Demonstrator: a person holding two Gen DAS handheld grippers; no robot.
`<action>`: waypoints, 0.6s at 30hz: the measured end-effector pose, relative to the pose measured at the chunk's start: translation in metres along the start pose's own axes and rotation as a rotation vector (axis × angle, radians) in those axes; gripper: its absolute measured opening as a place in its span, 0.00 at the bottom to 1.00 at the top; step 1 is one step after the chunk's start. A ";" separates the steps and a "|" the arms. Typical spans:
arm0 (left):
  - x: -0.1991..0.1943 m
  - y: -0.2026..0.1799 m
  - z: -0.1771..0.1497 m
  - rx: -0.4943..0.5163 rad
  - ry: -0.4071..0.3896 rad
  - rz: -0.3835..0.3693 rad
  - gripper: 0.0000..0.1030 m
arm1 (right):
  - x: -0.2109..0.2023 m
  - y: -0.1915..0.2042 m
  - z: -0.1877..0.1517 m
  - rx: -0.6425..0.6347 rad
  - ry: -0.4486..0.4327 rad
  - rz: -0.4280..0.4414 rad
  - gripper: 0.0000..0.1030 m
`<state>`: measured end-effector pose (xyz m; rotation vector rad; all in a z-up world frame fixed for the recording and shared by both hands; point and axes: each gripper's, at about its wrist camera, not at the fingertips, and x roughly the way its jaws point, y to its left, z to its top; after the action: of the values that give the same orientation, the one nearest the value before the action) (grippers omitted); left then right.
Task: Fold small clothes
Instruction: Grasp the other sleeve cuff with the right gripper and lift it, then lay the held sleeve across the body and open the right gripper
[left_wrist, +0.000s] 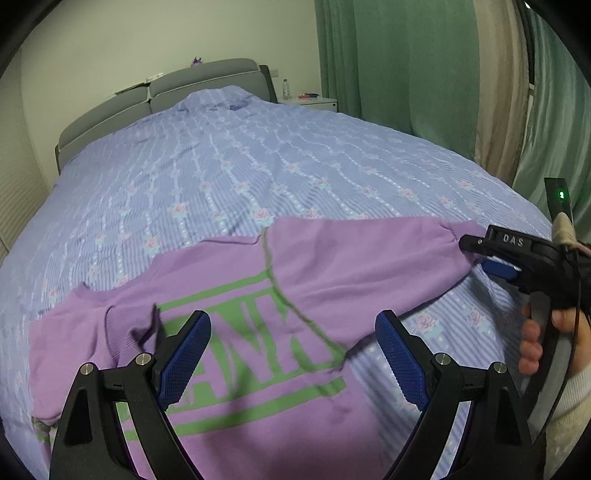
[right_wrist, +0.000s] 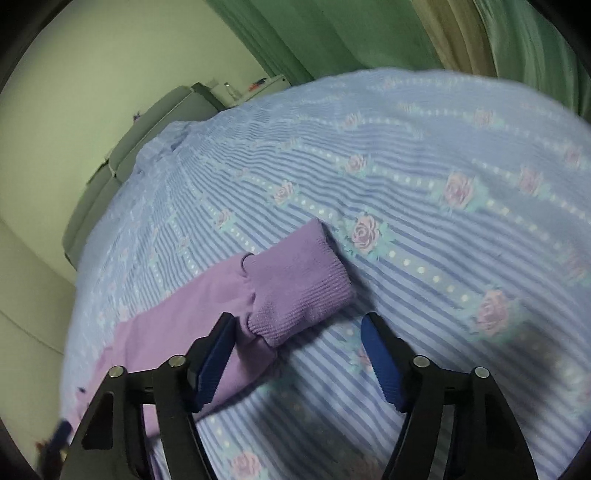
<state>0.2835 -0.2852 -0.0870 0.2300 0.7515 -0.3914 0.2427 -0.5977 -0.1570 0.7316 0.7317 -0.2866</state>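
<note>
A small purple sweatshirt (left_wrist: 236, 321) with green lettering lies on the bed, one sleeve stretched out to the right. My left gripper (left_wrist: 293, 332) is open just above its chest print, holding nothing. My right gripper (right_wrist: 297, 332) is open at the end of that sleeve; the ribbed purple cuff (right_wrist: 299, 280) lies between and just beyond its fingertips, not pinched. In the left wrist view the right gripper (left_wrist: 476, 254) sits at the sleeve's cuff end, held by a hand.
The bed (left_wrist: 258, 166) carries a blue striped cover with roses. A grey headboard (left_wrist: 162, 92) stands at the far end, a white nightstand (left_wrist: 314, 100) with a bottle beside it. Green curtains (left_wrist: 406, 74) hang along the right side.
</note>
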 end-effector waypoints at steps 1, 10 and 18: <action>-0.001 0.005 -0.002 -0.009 0.003 0.011 0.89 | 0.003 0.001 0.001 0.000 -0.002 0.010 0.57; -0.029 0.057 -0.039 -0.128 0.039 0.039 0.89 | -0.030 0.054 0.009 -0.151 -0.124 -0.001 0.29; -0.076 0.120 -0.083 -0.211 0.033 0.130 0.89 | -0.102 0.195 -0.005 -0.565 -0.330 0.021 0.29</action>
<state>0.2327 -0.1286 -0.0854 0.0864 0.7991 -0.1832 0.2594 -0.4548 0.0092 0.1473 0.4548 -0.1625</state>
